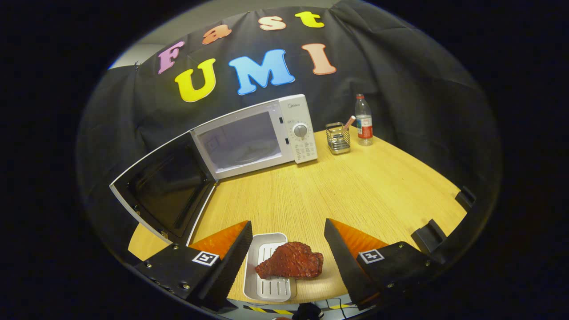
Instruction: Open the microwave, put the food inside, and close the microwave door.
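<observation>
A white microwave (258, 138) stands at the back of the wooden table (355, 186), its dark-windowed door (166, 191) swung wide open to the left and the cavity bare. A reddish-brown piece of food (290, 261) lies on a small white ribbed tray (270, 266) near the table's front edge, partly hanging over the tray's right side. My gripper (286, 249) is open, one finger on each side of the tray and food, touching neither.
To the right of the microwave stand a wire holder (338, 138) with a stick in it and a clear plastic bottle (363, 121). Dark clamps (429, 235) sit on the table's right rim. Bare wood lies between the tray and the microwave.
</observation>
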